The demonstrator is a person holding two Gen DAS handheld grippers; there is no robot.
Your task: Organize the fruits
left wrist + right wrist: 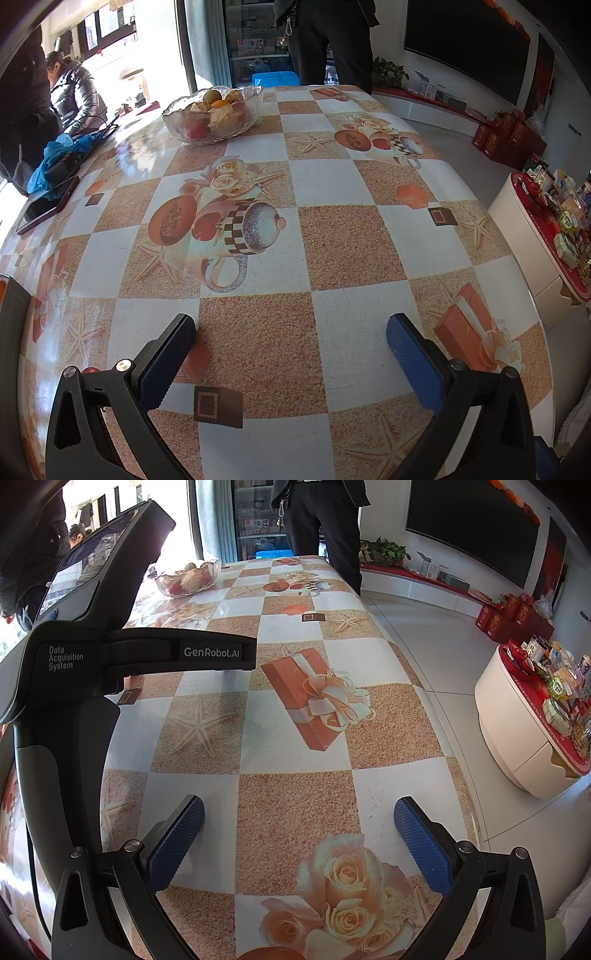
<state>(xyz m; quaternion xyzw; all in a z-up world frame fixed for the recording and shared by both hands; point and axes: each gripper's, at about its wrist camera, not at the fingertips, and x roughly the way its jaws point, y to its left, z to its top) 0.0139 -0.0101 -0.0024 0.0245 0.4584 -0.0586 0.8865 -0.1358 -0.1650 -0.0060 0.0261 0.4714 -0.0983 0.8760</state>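
A clear glass bowl (173, 122) stands at the far left of the table, holding several fruits (218, 105), among them red, orange and brownish ones. The same bowl (162, 585) shows small and far off in the right wrist view. My left gripper (291, 332) hovers open over the near part of the patterned tablecloth (347, 240), nothing between its blue pads. My right gripper (299, 814) is open too, empty, above the near right part of the table. The left gripper's black body (110, 653) fills the left side of the right wrist view.
A phone (44, 212), a blue cloth (55, 155) and a black cable lie on the table's left edge. One person stands at the far end (328, 40), another by the window at left (74, 92). A white round cabinet (517, 723) with packaged goods stands right of the table.
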